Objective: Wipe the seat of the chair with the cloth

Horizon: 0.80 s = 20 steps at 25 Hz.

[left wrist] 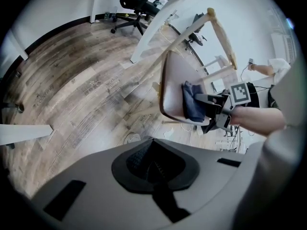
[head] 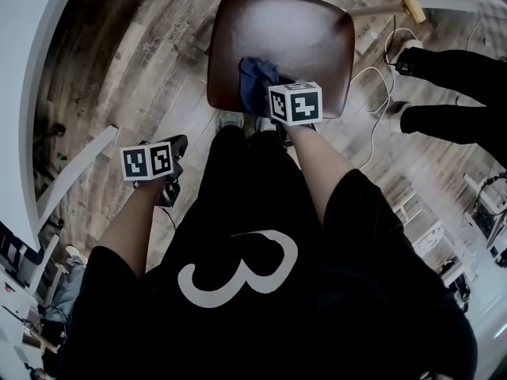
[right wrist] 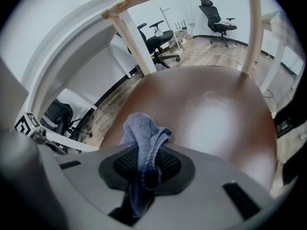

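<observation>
The cloth (right wrist: 144,133) is being pinched by the right tongs (right wrist: 144,176) at the seat's (right wrist: 206,109) 6 o'clock; wiping seems barely begun. Meanwhile the left tongs (left wrist: 154,169) are being held closed, empty.

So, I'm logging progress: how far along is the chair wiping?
Done: the cloth is picked up, clamped in the right gripper. In hand: it rests on the seat near the front edge. Left: probably most of the seat; wiped areas don't show. The left gripper is shut, empty, off the seat.
</observation>
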Motion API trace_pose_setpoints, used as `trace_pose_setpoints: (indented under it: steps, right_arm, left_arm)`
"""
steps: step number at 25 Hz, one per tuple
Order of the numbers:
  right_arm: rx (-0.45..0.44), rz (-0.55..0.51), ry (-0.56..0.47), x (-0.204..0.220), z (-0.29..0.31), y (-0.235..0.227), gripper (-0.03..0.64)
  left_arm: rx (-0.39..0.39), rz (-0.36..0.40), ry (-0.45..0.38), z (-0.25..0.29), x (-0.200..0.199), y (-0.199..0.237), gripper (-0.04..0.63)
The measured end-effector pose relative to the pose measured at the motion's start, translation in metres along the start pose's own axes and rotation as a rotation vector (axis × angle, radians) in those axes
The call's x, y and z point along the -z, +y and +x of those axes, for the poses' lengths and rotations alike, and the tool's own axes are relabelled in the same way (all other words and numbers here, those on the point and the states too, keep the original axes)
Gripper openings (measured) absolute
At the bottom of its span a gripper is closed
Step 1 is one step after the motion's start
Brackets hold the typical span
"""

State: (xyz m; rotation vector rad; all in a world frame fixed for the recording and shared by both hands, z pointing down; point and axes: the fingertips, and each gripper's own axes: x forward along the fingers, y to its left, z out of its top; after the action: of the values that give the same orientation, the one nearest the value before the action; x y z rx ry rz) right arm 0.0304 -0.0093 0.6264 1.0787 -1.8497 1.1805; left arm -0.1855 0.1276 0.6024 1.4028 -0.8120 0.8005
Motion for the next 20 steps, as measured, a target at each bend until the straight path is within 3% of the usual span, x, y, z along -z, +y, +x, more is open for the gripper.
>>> trace_pose_setpoints:
  steps: [20]
  right_arm:
    - [0.117,0.128,-0.037,0.039,-0.069,-0.139,0.069]
  left_arm:
    - [0.006,0.007,0.007,0.043,0.020,-0.078,0.012]
